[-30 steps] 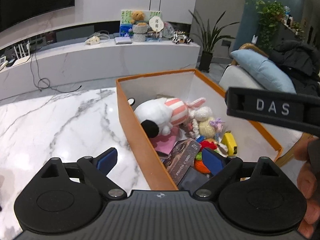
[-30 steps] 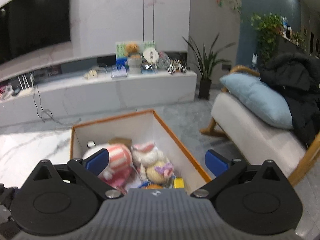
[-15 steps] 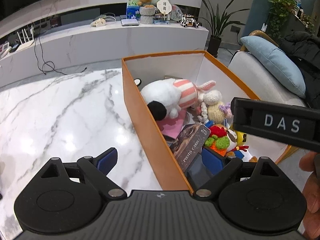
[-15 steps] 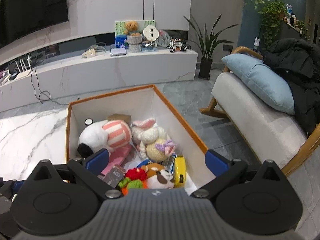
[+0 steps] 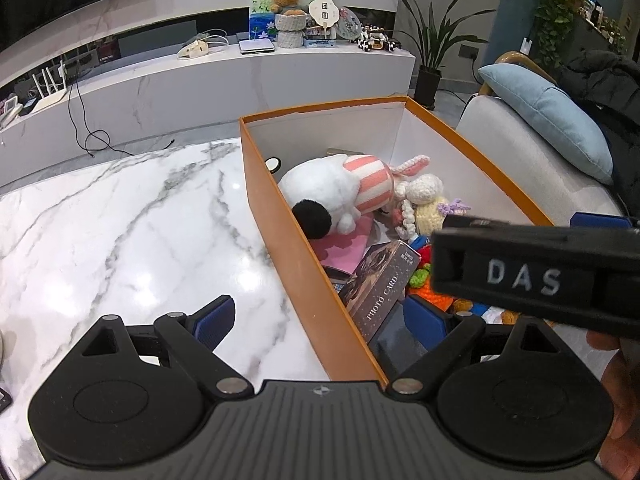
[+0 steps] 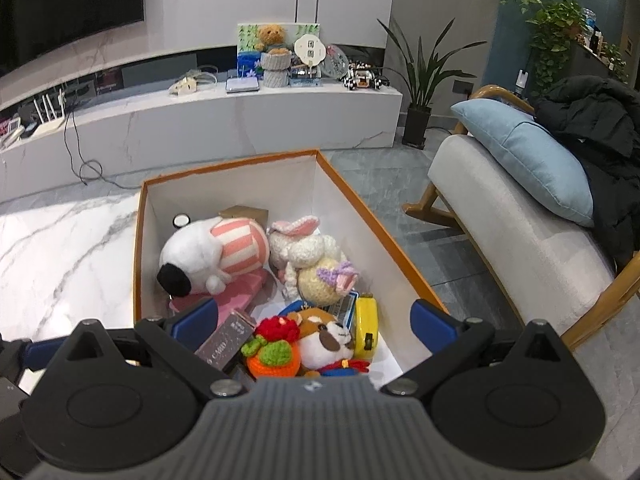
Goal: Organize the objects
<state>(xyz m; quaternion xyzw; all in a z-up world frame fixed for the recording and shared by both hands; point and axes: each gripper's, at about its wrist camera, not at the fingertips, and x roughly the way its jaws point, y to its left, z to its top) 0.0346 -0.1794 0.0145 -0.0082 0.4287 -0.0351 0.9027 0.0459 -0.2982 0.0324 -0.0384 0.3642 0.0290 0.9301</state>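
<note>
An orange box (image 5: pixel 276 216) (image 6: pixel 138 248) with white inner walls stands on the marble table and holds several toys. A white plush with a pink striped cap (image 5: pixel 340 192) (image 6: pixel 216 250) lies at its back, beside a crocheted bunny (image 6: pixel 308 248). Nearer are a dark photo-card box (image 5: pixel 380 284) (image 6: pixel 228 340), a crocheted orange and green toy (image 6: pixel 274 354), a brown and white plush (image 6: pixel 324 336) and a yellow toy (image 6: pixel 366 326). My left gripper (image 5: pixel 320 318) is open, straddling the box's near left wall. My right gripper (image 6: pixel 314 318) hangs open above the box's near end, empty.
The marble table (image 5: pixel 120 240) stretches left of the box. A white sofa (image 6: pixel 516 232) with a blue cushion (image 6: pixel 528 160) and a dark coat is on the right. A long white console (image 6: pixel 240 116) with ornaments runs behind, and a potted plant (image 6: pixel 420 80) stands on the floor.
Both grippers have tilted downward and moved in over the box, so more of its near contents show. Both stay open and empty.
</note>
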